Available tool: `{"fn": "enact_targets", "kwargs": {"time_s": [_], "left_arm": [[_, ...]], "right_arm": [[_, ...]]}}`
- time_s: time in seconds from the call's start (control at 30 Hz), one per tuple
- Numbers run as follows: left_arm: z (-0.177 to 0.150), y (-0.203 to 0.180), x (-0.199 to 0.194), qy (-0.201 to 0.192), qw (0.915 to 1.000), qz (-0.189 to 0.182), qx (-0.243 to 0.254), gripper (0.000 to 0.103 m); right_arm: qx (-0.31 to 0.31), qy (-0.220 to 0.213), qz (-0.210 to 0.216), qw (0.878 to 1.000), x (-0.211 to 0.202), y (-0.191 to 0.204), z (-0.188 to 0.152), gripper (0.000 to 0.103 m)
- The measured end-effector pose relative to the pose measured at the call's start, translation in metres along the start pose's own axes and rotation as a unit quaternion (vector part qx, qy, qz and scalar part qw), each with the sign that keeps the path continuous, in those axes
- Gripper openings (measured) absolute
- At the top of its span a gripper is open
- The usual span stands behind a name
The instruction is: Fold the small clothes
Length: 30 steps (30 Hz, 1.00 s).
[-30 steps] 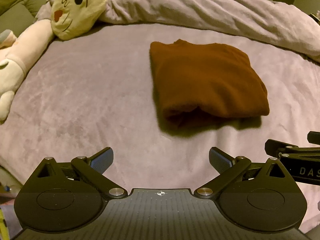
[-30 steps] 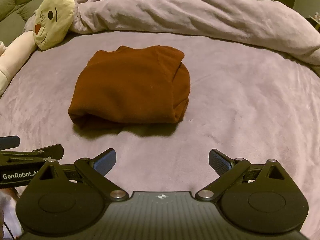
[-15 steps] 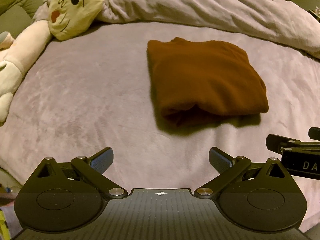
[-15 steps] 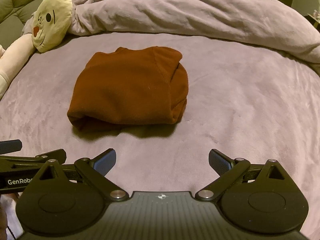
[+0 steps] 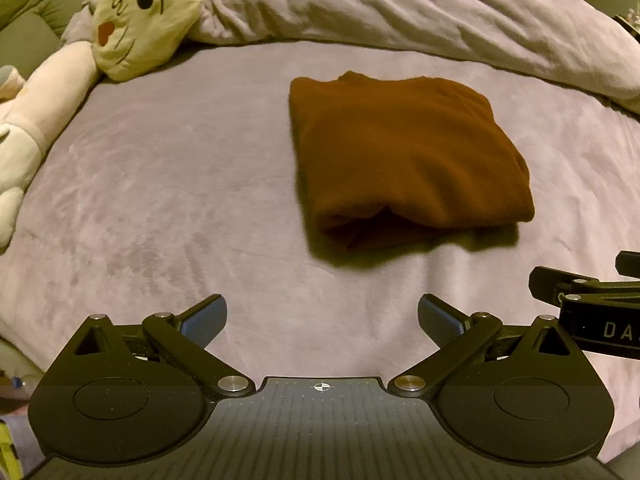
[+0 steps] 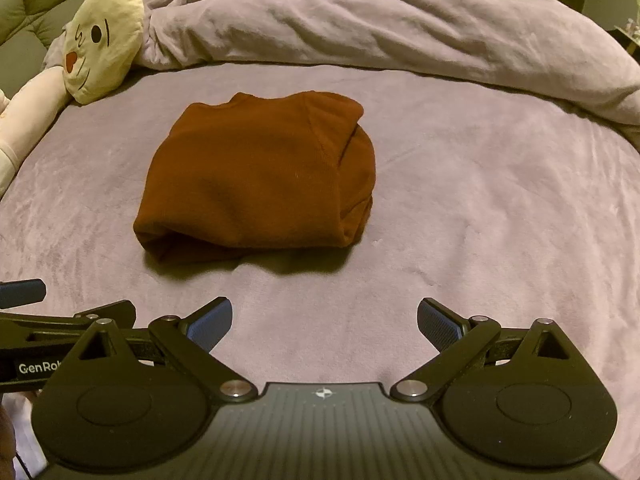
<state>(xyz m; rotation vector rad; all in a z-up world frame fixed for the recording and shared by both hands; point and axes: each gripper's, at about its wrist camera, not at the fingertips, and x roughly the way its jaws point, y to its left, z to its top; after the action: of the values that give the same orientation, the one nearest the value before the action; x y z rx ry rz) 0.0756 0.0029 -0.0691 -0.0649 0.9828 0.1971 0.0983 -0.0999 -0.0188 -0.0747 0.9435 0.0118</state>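
A brown garment (image 5: 404, 156) lies folded into a thick rectangle on the mauve bed; it also shows in the right wrist view (image 6: 260, 176). My left gripper (image 5: 322, 318) is open and empty, held above the bed short of the garment's near edge. My right gripper (image 6: 324, 320) is open and empty, also short of the garment. Each gripper shows at the edge of the other's view: the right one (image 5: 588, 304) and the left one (image 6: 60, 332).
A cream plush toy (image 5: 136, 20) lies at the back left, also in the right wrist view (image 6: 100, 44). A bunched mauve duvet (image 5: 420, 12) runs along the far side. The bed sheet (image 6: 500, 208) spreads around the garment.
Both grippers have drawn back slightly from the garment and stayed open. The folded garment has not moved.
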Motion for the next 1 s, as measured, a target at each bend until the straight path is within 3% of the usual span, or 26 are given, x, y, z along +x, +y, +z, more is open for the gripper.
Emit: {"fn": "enact_targets", "kwargs": {"time_s": [1.0], "left_arm": [[0.0026,0.0008,-0.0014,0.0,1.0,0.005,-0.001,0.103]], "right_arm": [[0.005,0.002,-0.004,1.0,-0.0012,-0.0006,0.001,0.099]]}}
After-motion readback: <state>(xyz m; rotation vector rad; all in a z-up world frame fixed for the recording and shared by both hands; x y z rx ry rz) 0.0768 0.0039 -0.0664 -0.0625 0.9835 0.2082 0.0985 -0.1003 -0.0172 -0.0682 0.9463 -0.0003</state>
